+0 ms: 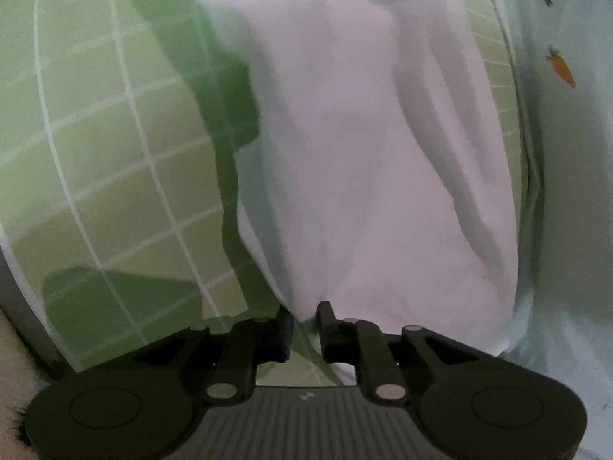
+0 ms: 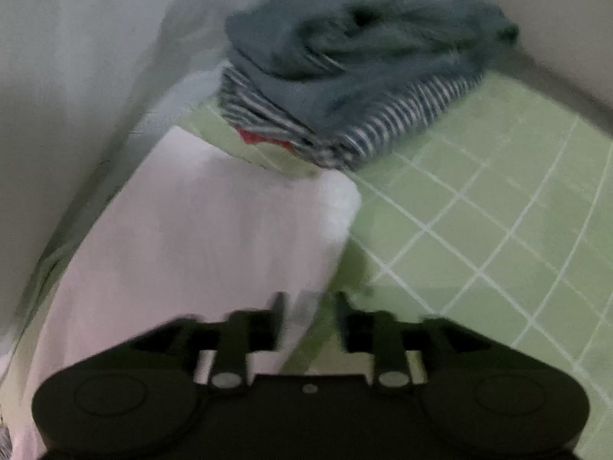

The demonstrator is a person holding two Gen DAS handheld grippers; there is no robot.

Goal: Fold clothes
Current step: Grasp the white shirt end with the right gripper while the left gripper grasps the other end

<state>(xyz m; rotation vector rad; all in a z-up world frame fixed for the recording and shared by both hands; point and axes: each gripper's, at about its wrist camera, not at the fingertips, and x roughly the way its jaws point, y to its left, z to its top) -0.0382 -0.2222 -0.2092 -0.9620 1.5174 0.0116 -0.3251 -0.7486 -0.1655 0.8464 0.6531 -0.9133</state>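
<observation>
Green checked sheet [image 2: 498, 199]; wall [image 2: 76, 57], perhaps

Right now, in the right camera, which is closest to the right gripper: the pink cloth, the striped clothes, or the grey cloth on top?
1. Pink cloth, at the right gripper, left.
2. Striped clothes, further ahead.
3. Grey cloth, top of that pile, farthest.

Showing black on the left claw [image 1: 305, 320]: round housings, silver pivot pins, ribbed grey centre plate. Matching on the right claw [image 2: 309, 306].
</observation>
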